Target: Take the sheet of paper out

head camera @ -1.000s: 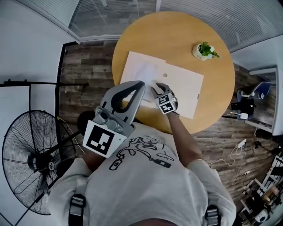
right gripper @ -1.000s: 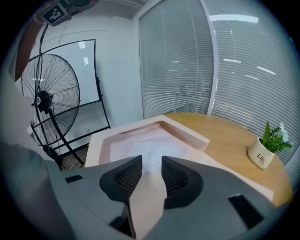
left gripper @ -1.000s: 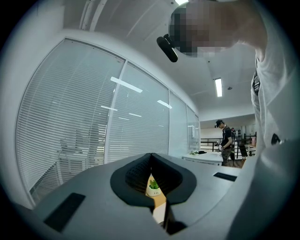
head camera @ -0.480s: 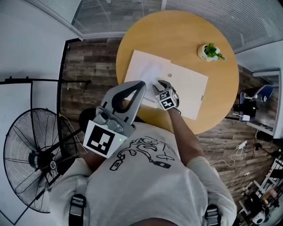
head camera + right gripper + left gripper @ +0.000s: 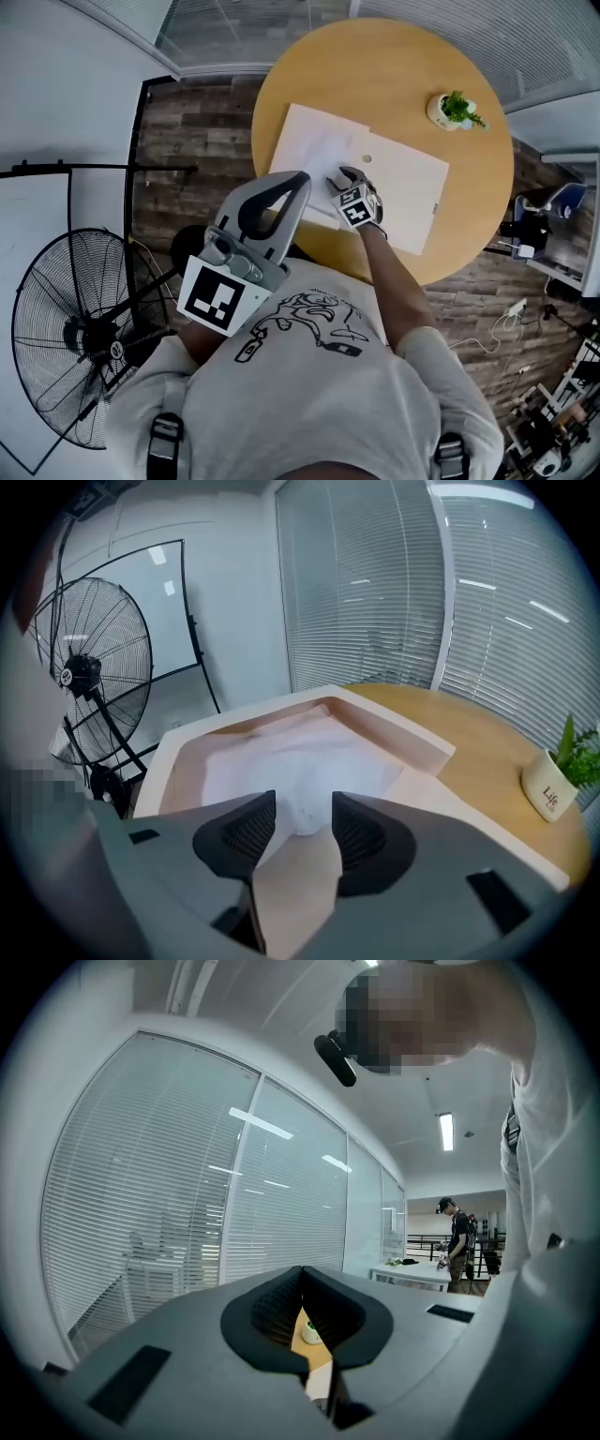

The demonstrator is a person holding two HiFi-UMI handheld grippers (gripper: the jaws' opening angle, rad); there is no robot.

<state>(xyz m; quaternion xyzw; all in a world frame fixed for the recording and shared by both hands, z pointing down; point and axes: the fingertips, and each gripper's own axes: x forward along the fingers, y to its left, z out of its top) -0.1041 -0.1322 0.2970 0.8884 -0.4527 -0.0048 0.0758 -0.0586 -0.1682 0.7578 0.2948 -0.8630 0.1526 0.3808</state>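
A large cream envelope [image 5: 403, 192] lies flat on the round wooden table [image 5: 394, 66]. A white sheet of paper [image 5: 314, 150] sticks out of its left end. My right gripper [image 5: 336, 178] hovers low over that end, tilted down. In the right gripper view the gripper [image 5: 304, 808] is open, its jaws just having been opening. The sheet [image 5: 291, 757] lies beyond the gap with its near edge between the pads, which do not press on it. My left gripper [image 5: 300, 178] is held up near my chest, away from the table. Its jaws [image 5: 302, 1274] are shut on nothing.
A small potted plant [image 5: 453, 108] stands at the table's far right, also visible in the right gripper view [image 5: 562, 780]. A standing fan [image 5: 75, 347] is on the floor to the left. Blinds and glass walls run behind the table.
My right gripper has sunk a little and edged toward the sheet's end of the envelope. The left gripper has hardly moved.
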